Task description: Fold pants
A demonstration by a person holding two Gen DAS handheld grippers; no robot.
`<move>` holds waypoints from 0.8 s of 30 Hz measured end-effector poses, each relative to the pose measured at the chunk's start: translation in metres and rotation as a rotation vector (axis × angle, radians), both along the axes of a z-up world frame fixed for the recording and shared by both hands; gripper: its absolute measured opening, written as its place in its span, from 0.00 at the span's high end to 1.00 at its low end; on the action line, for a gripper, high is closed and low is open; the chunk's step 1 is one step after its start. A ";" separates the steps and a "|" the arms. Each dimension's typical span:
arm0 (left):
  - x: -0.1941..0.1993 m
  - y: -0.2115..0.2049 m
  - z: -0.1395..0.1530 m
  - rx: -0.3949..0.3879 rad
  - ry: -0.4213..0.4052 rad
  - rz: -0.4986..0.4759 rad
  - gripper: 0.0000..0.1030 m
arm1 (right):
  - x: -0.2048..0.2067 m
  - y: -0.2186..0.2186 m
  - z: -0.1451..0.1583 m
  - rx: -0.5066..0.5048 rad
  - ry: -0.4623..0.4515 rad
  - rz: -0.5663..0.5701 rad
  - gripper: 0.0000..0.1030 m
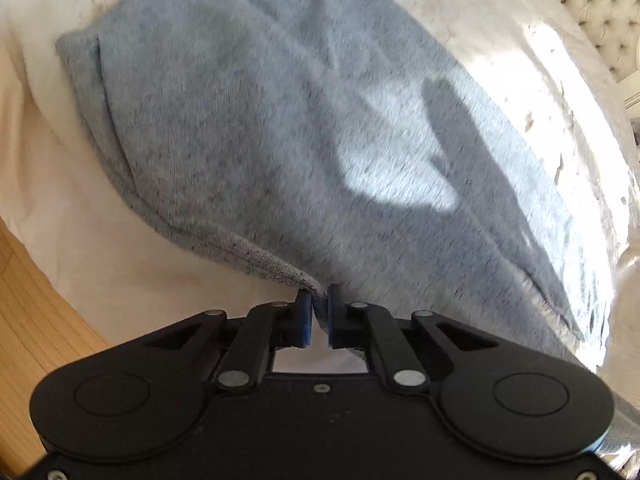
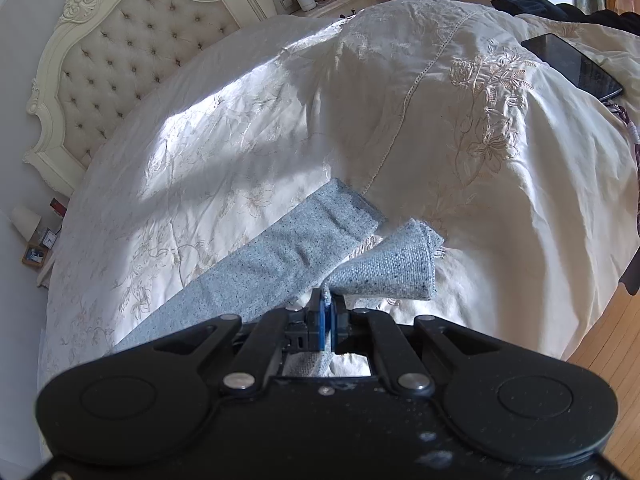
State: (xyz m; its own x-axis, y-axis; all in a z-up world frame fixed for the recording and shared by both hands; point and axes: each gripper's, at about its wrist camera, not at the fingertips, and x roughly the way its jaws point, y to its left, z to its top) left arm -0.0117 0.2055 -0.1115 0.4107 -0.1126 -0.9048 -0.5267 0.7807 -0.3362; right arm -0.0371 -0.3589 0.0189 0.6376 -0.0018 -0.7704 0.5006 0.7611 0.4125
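pinching the pants (image 1: 260,120) on the bed (image 2: 500,200), the left gripper (image 1: 319,312) is clamping a hem corner and the right gripper (image 2: 329,312) is gripping a cuff, probably for folding.

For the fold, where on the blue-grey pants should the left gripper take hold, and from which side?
Grip the hemmed corner of the pants nearest the camera, coming from the near edge of the bed. There the fabric curls up off the cover, thin enough to pinch. The left gripper is shut on that corner; the right gripper pinches a leg edge likewise.
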 end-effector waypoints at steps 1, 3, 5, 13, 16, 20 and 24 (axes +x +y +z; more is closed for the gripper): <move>0.003 0.000 0.013 0.023 -0.026 -0.007 0.93 | 0.001 -0.001 0.000 0.004 0.000 -0.004 0.96; 0.015 -0.002 0.042 0.093 -0.070 -0.048 0.93 | 0.004 0.000 -0.001 0.003 0.000 -0.004 0.96; 0.029 -0.007 0.067 0.169 -0.107 -0.097 0.93 | 0.009 0.000 -0.001 0.000 0.001 -0.005 0.96; 0.100 -0.001 0.091 0.178 -0.131 -0.148 0.93 | 0.051 0.002 -0.012 0.004 0.005 -0.050 0.96; 0.131 0.000 0.083 0.180 -0.100 -0.173 0.93 | 0.074 0.003 -0.019 0.005 0.013 -0.076 0.96; 0.174 -0.002 0.067 0.183 -0.054 -0.208 0.93 | 0.109 0.005 -0.036 0.001 0.046 -0.118 0.96; 0.211 -0.003 0.049 0.168 -0.017 -0.234 0.93 | 0.142 0.006 -0.056 0.003 0.078 -0.168 0.96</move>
State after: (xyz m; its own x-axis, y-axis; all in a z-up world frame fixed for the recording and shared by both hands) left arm 0.1990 0.2021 -0.0623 0.4061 -0.0550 -0.9122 -0.3209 0.9260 -0.1987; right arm 0.1048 -0.3524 -0.0375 0.5670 -0.1006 -0.8175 0.6509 0.6630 0.3699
